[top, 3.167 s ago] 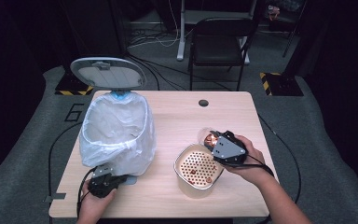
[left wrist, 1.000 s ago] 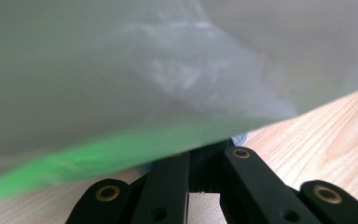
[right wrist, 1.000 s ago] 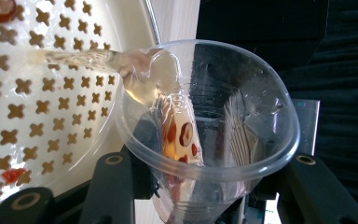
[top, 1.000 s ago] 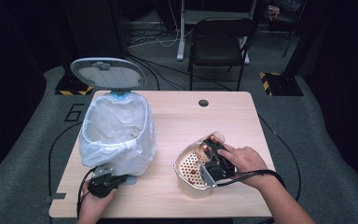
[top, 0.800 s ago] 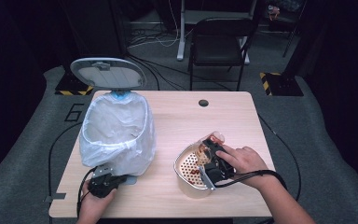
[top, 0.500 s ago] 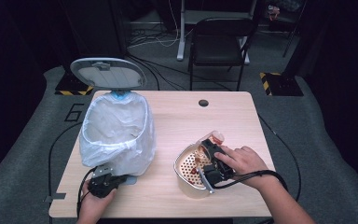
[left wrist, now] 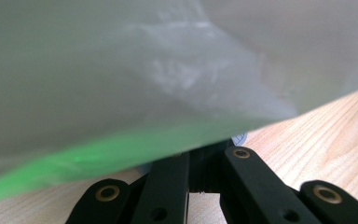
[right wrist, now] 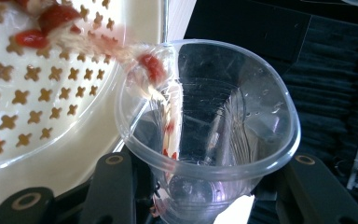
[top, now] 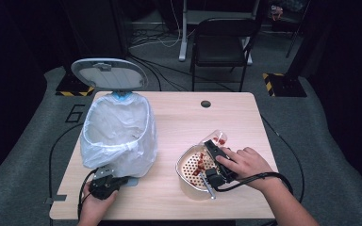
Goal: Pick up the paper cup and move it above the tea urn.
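While you tip the clear plastic cup (right wrist: pixel 209 135) over the cream strainer basket (top: pixel 191 176), your right gripper (top: pixel 217 162) has its jaws about half closed on the cup's wall, one on each side, so the cup cannot slip as its mouth turns down. This tilt lets the red, wet food (right wrist: pixel 151 65) slide from the rim onto the perforated floor, where some pieces (top: pixel 199 162) already lie; I judge that the holes are there to drain the liquid. Your left gripper (top: pixel 104 184) rests at the foot of the bin with the white bag (top: pixel 118 132), jaws fully closed, and it seems to pinch the bag or the blue base there, probably to keep the light bin from moving; what exactly it grips I cannot tell, because the plastic (left wrist: pixel 168 79) covers the jaw tips. The bin's lid (top: pixel 108 74) stands open behind it. On the wooden table (top: pixel 184 117) nothing lies between basket and bin, only the right gripper's cable (top: pixel 250 181) runs near the basket.
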Available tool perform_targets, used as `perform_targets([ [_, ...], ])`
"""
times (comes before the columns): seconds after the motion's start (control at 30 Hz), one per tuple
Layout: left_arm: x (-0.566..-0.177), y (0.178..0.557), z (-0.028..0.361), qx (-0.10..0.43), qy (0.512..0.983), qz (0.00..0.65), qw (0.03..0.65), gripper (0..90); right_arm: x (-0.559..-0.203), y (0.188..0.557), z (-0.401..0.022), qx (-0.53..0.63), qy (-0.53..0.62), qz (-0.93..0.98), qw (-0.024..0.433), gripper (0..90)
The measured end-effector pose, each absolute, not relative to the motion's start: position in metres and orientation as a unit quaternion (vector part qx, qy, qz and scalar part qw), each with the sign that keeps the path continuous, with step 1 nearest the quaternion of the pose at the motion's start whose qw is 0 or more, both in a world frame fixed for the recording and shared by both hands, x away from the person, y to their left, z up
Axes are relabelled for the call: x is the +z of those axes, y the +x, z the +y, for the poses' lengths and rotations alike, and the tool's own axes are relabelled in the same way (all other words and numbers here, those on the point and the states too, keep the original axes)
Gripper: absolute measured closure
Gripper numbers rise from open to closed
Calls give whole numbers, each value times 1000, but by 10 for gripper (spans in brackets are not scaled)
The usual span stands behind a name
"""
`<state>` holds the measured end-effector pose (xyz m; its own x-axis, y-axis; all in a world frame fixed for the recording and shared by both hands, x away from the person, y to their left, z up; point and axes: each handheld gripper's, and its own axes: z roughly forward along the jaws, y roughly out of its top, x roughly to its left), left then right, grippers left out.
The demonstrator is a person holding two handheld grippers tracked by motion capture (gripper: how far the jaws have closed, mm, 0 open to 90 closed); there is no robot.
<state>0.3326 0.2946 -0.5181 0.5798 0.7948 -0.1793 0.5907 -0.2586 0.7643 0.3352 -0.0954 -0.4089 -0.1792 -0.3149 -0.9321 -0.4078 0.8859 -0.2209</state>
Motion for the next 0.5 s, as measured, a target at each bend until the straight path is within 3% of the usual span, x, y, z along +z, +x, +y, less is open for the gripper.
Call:
perform_targets([
  [0.5,-518,333,295,122,784,442,419,900,-413,330,-90,-28,-314,724,613,542],
])
